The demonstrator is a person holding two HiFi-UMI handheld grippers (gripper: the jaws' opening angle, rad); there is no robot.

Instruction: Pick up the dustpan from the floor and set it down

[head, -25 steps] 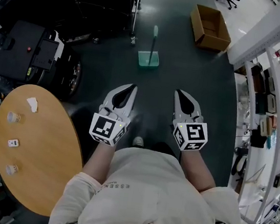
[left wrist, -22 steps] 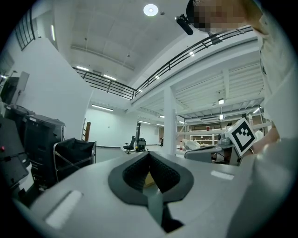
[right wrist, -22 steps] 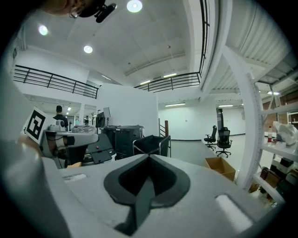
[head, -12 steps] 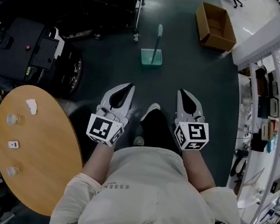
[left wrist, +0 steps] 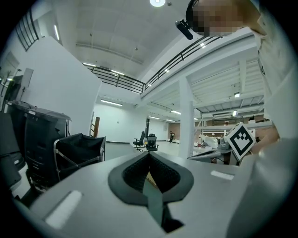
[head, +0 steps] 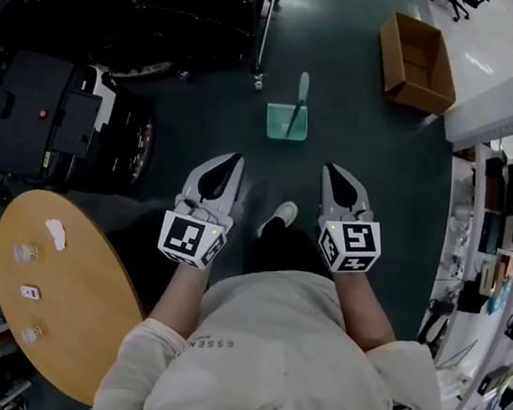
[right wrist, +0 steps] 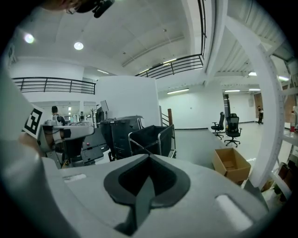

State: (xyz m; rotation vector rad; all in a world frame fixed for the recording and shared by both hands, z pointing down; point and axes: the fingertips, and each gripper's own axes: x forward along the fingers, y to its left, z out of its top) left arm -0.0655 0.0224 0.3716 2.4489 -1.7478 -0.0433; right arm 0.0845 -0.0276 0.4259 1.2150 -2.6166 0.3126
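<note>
The teal dustpan (head: 285, 123) stands on the dark floor with its long handle (head: 301, 90) upright, ahead of me in the head view. My left gripper (head: 236, 158) and right gripper (head: 329, 168) are held side by side in the air, short of the dustpan and to either side of it. Both are shut with nothing between the jaws. In the left gripper view the left gripper (left wrist: 149, 154) has its tips meeting, and so does the right gripper (right wrist: 149, 156) in its own view. Neither gripper view shows the dustpan.
An open cardboard box (head: 417, 61) lies on the floor at the far right. Black carts and machines (head: 70, 116) fill the left, a round wooden table (head: 70, 315) is at my near left, and shelving (head: 501, 281) lines the right. My shoe (head: 281, 214) is stepping forward.
I have walked forward: the dustpan and box are nearer, and the table has slid back to my left. Both grippers travelled with me, still shut and side by side.
</note>
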